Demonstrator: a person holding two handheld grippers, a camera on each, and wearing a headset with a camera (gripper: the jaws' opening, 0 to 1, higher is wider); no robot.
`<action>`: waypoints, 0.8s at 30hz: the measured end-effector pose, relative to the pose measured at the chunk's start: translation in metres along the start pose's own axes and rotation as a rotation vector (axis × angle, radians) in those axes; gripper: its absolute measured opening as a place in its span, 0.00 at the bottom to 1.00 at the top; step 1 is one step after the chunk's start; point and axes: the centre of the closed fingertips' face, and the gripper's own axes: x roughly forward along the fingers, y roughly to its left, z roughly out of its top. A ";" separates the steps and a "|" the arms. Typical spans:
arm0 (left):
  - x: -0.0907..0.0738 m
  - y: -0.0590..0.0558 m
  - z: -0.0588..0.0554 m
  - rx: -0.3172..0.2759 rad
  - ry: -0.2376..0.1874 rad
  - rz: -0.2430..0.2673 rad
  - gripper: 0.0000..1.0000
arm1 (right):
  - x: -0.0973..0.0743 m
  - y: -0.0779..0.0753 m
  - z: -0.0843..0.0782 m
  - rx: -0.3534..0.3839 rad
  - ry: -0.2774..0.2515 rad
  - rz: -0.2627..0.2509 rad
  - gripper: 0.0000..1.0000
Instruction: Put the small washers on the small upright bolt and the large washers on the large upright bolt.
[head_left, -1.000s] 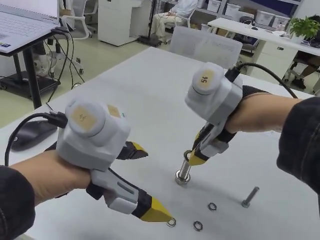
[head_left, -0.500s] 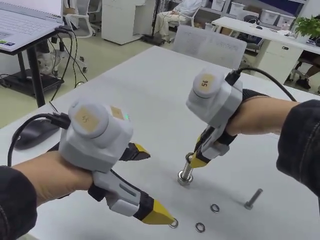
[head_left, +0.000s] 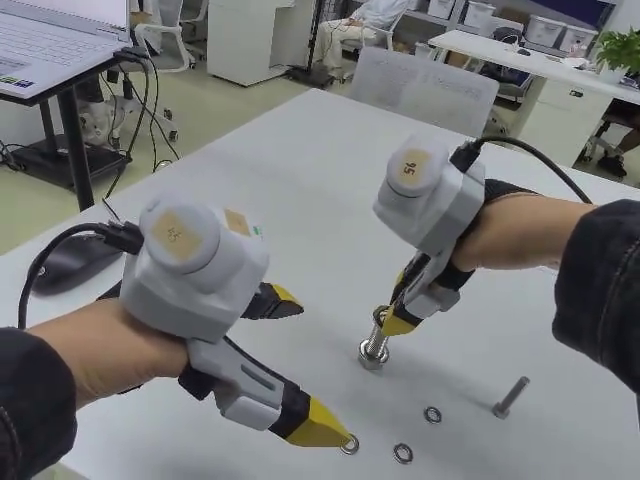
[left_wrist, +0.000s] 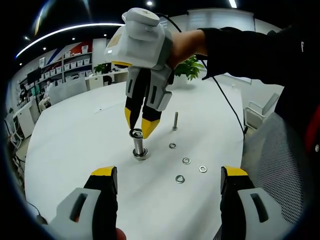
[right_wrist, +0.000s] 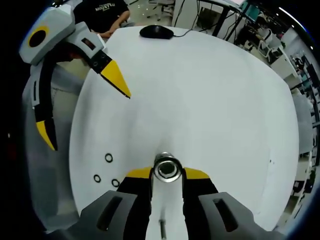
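Right claw (head_left: 388, 322) seemingly gripping one washer (right_wrist: 167, 169) on bolt (head_left: 373, 350), four washers (left_wrist: 186, 160) loose

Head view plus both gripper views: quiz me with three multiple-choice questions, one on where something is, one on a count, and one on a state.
1. Where are the right tool's tips?
A. At the top of the large upright bolt
B. Raised high, clear of everything
C. Touching the other tool

2. How many loose washers lie flat on the table in the left gripper view?
A. Two
B. Four
C. Seven

3. How do the left tool's jaws stand?
A. Closed on a washer
B. Closed tight with nothing between
C. Wide apart, holding nothing

Answers:
1 A: the yellow tips flank a large washer ringing the bolt's top.
2 B: four rings lie beside the bolt.
3 C: bare table shows between the jaws.
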 end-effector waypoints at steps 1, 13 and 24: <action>0.000 0.000 0.000 0.000 0.000 0.000 0.85 | 0.001 0.000 0.000 -0.001 0.002 0.003 0.23; 0.000 0.000 0.000 -0.001 -0.002 0.000 0.85 | 0.006 0.000 -0.001 -0.001 0.013 0.011 0.23; -0.001 0.000 -0.001 -0.001 -0.001 0.001 0.85 | 0.012 -0.001 -0.002 0.002 0.022 0.020 0.23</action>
